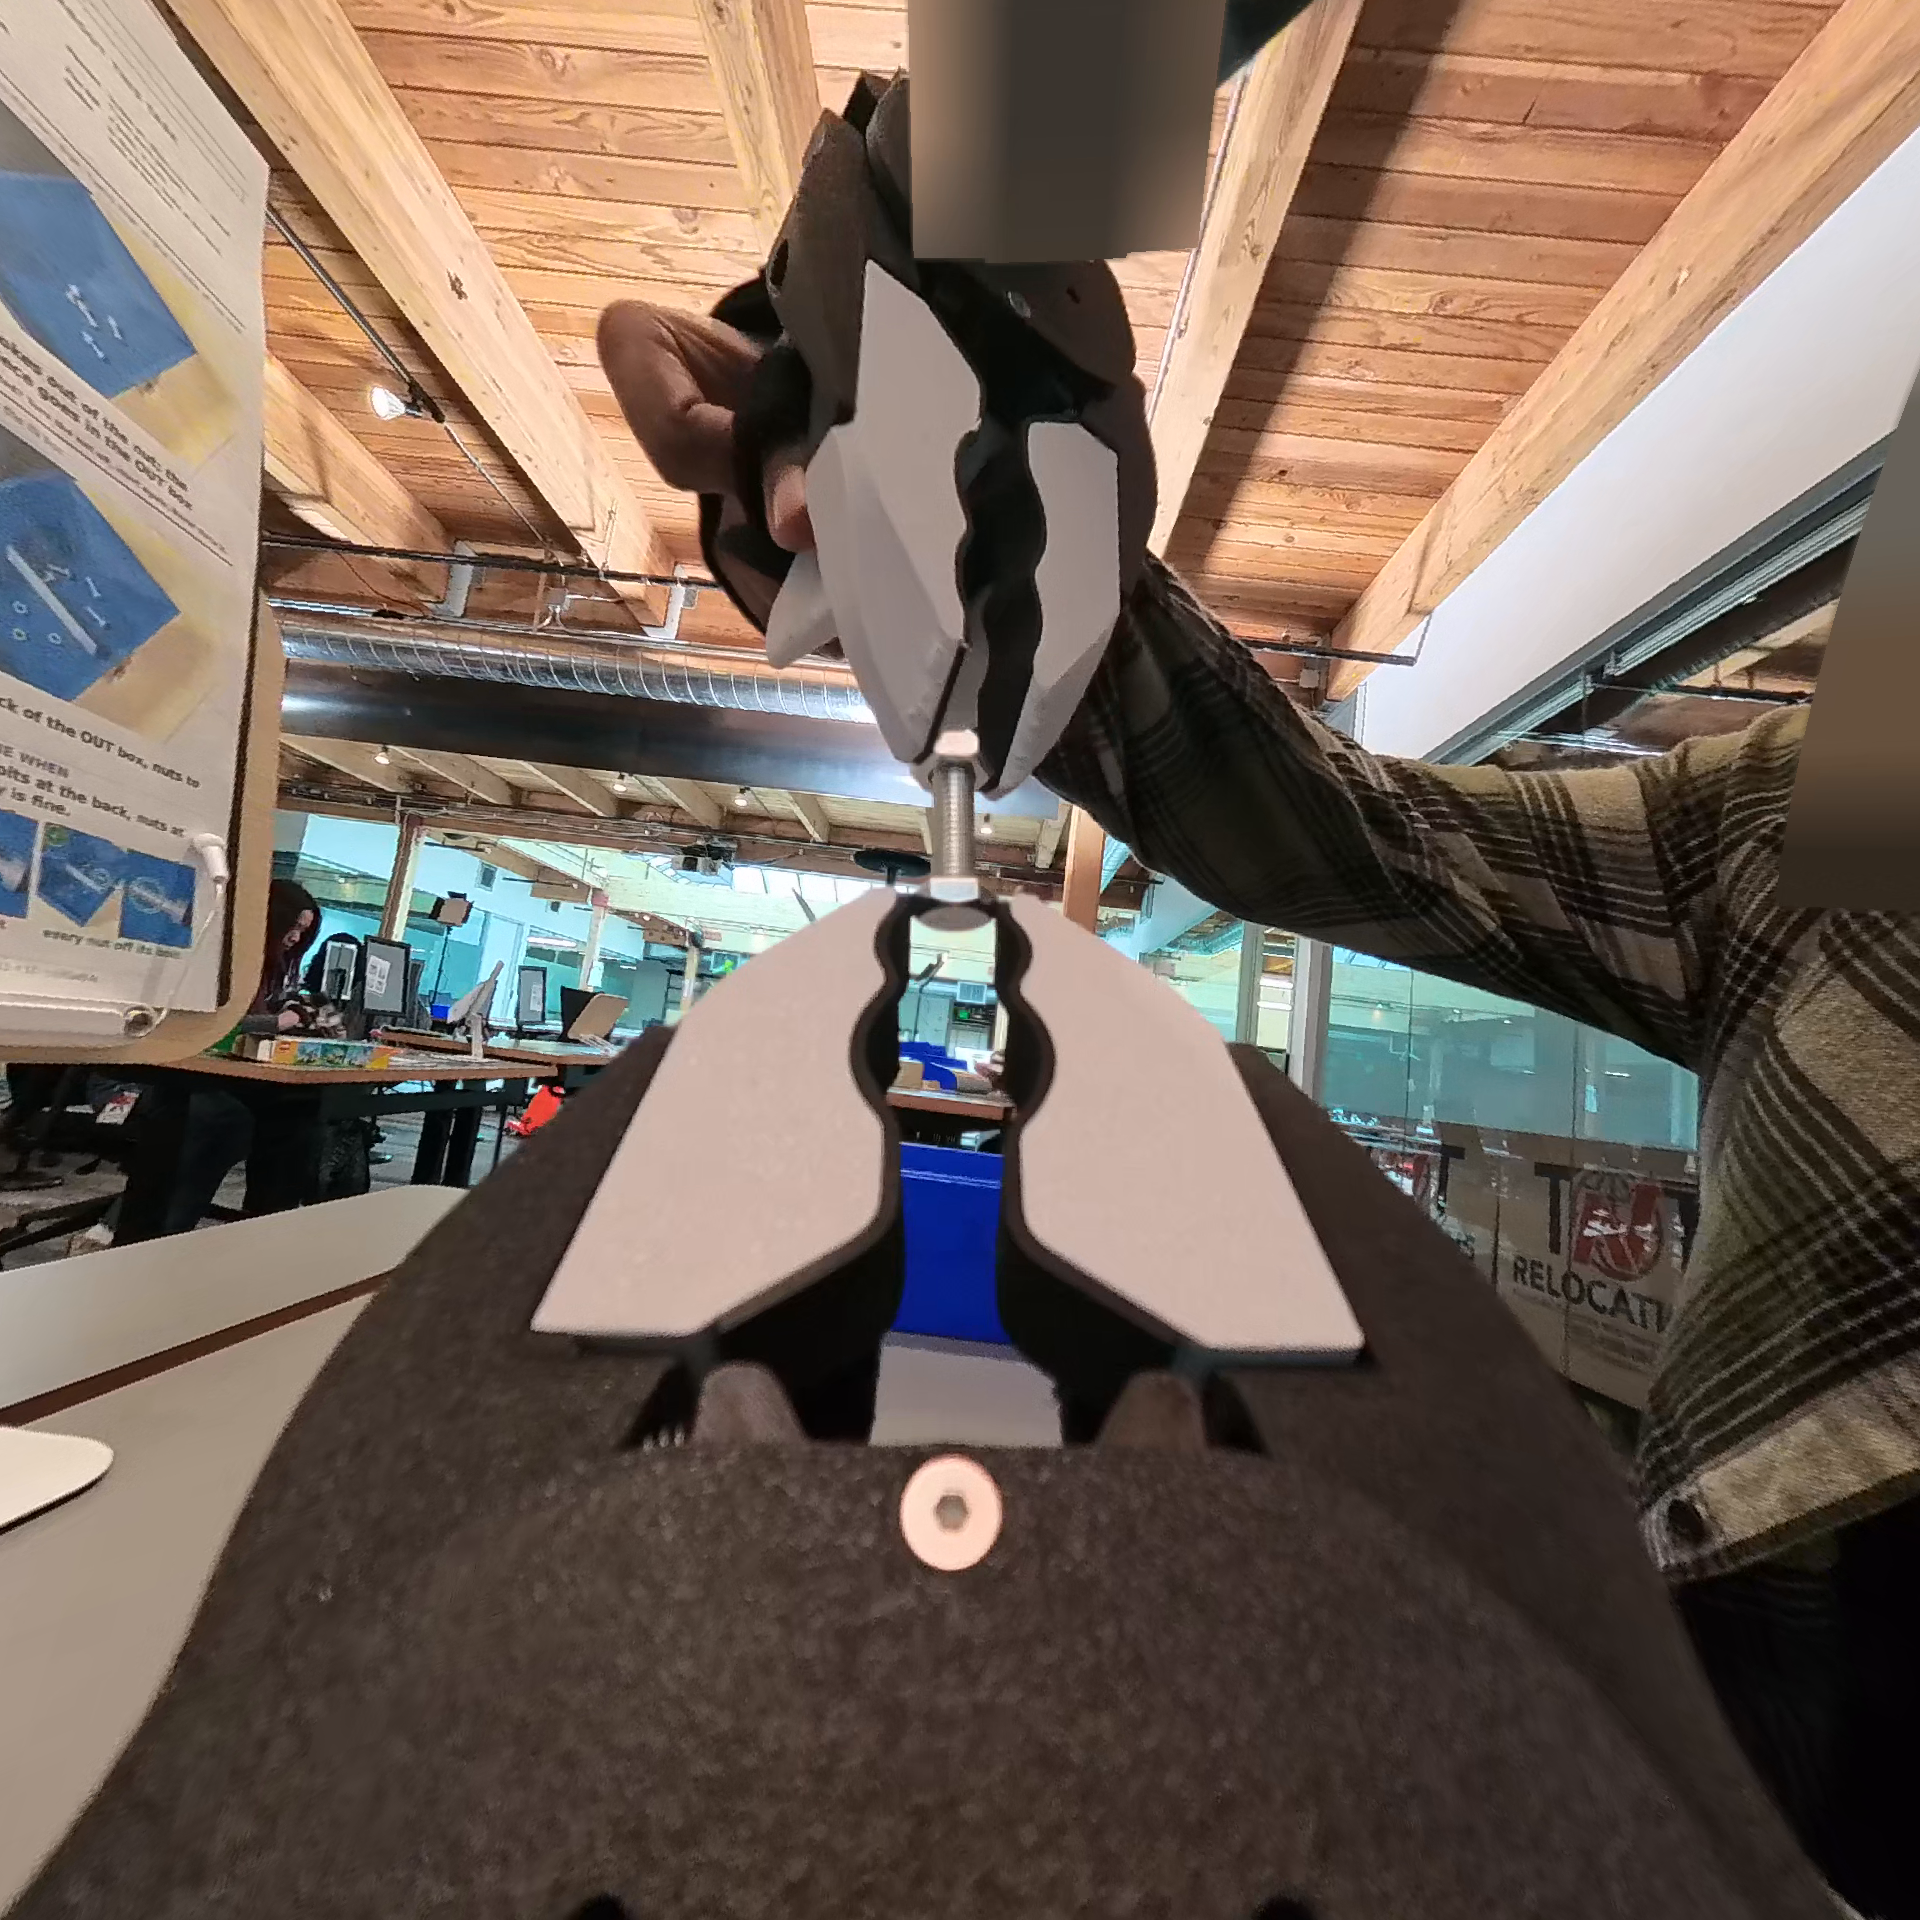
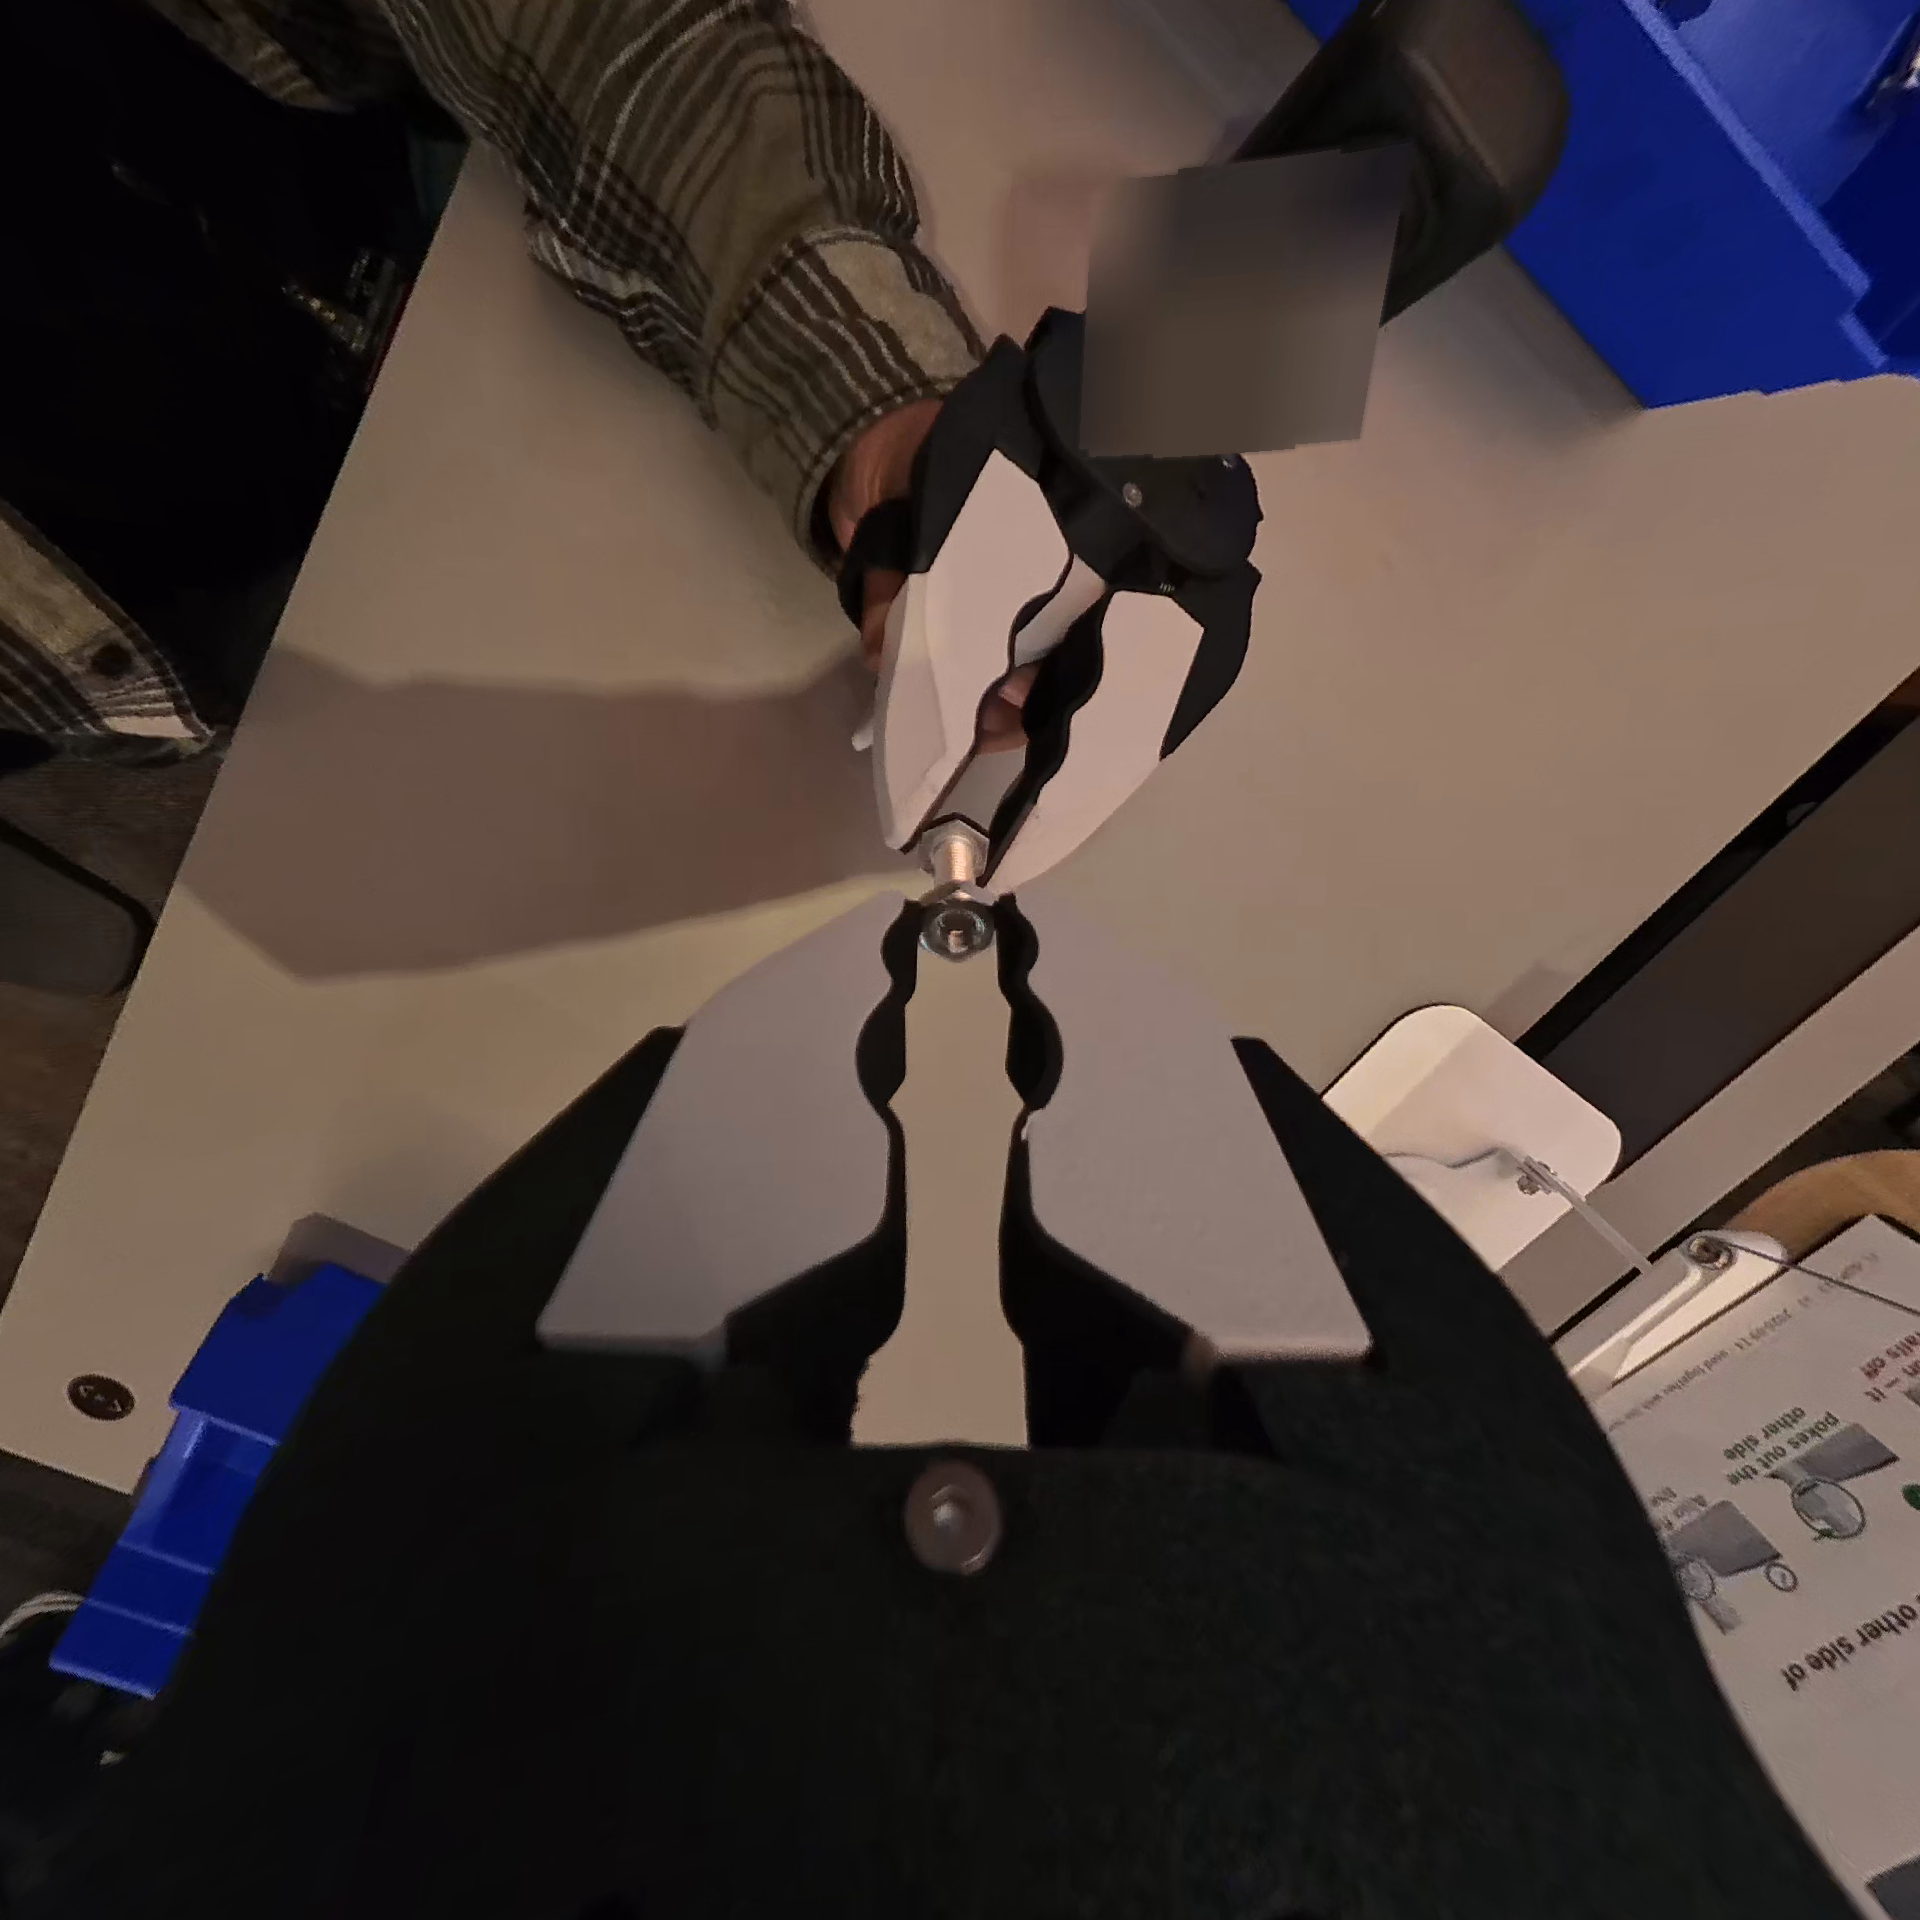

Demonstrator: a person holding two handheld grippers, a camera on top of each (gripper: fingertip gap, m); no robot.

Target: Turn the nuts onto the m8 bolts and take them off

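A silver bolt (image 1: 954, 821) is held in the air between my two grippers, above the white table (image 2: 520, 540). My left gripper (image 1: 954, 909) is shut on what looks like the bolt's hex head, with its flat end face toward the camera. The left gripper also shows in the right wrist view (image 2: 951, 836). My right gripper (image 2: 951, 930) is shut on the nut (image 2: 951, 937), which sits at the other end of the bolt and shows its hole. In the left wrist view the right gripper (image 1: 954, 750) comes down from above onto the nut (image 1: 954, 742).
A blue bin (image 2: 1714, 156) stands at the table's far side and another (image 2: 177, 1455) near its edge. An instruction sheet (image 2: 1766, 1507) on a white stand (image 2: 1475, 1112) stands beside them. A plaid sleeve (image 1: 1455, 883) reaches in from the right.
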